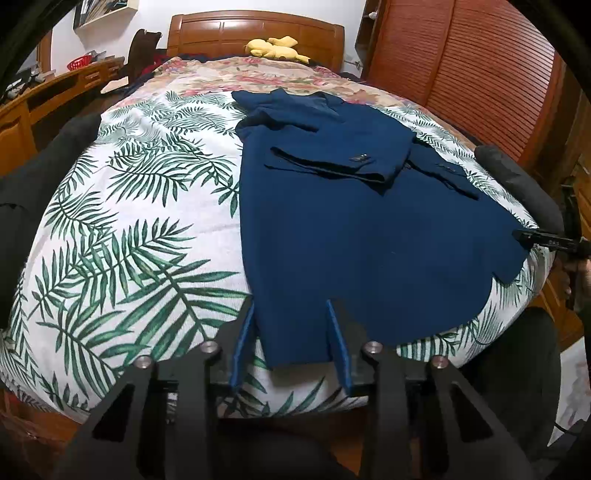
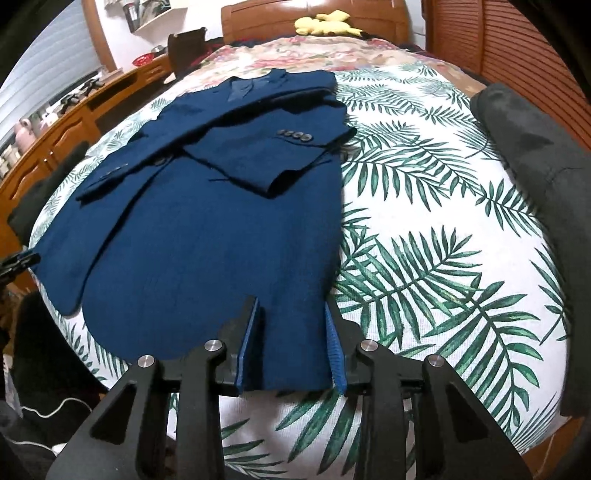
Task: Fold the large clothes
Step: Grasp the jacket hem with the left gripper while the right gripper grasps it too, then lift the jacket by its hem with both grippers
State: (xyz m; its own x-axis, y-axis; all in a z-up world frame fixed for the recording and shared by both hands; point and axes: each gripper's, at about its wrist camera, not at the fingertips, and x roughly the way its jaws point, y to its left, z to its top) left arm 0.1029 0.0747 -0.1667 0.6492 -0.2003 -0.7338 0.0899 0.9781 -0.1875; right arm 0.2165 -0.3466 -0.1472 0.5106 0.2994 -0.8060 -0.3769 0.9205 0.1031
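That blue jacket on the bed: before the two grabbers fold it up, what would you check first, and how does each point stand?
1. Jacket lies flat on the bed: ok.
2. Sleeves folded across the body: ok.
3. Left gripper open at the near hem corner: ok.
4. Right gripper open at the other hem corner: ok.
5. Fabric already between the fingers: cannot tell.
6. Fold path free of the dark garment at the bed's edge: ok.

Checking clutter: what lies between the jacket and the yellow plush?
Only bedding: leaf-print sheet, then floral blanket, between jacket and plush; both views.
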